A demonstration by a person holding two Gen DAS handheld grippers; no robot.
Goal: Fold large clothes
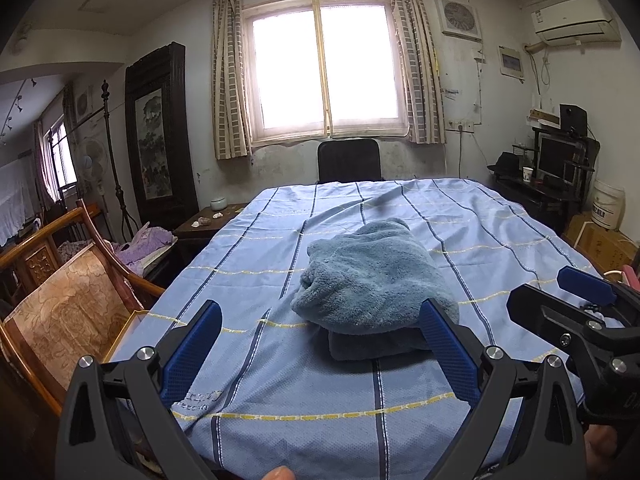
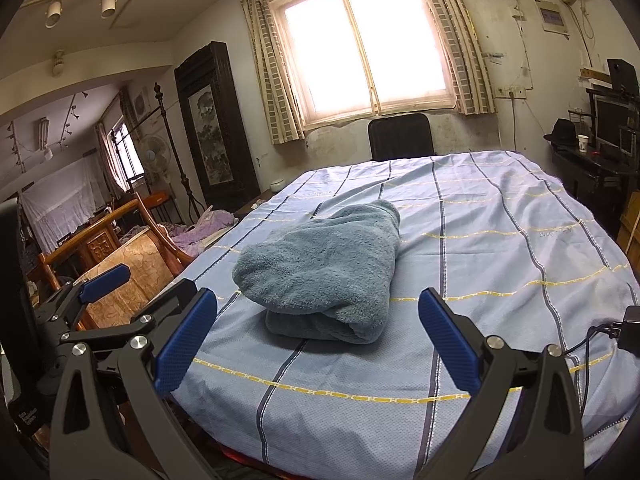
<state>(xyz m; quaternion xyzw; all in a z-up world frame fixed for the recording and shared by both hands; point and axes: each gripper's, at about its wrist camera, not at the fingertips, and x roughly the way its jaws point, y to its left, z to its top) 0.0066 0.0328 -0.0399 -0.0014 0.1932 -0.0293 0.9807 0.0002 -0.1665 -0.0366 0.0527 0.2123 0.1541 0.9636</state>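
A fluffy grey-blue garment [image 1: 372, 280] lies folded into a thick bundle on the blue striped cloth covering the table [image 1: 280, 380]. It also shows in the right wrist view [image 2: 324, 268], on the same cloth [image 2: 500, 280]. My left gripper [image 1: 320, 328] is open and empty, held just in front of the bundle near the table's front edge. My right gripper [image 2: 318, 320] is open and empty, also just in front of the bundle. The right gripper shows at the right of the left wrist view [image 1: 580, 308], and the left gripper at the left of the right wrist view [image 2: 100, 292].
A wooden armchair [image 1: 68, 312] stands close to the table's left side. A black chair [image 1: 348, 160] stands at the far end under the window. A dark desk with a monitor [image 1: 556, 164] is at the right. A cable and plug [image 2: 624, 328] lie at the table's right edge.
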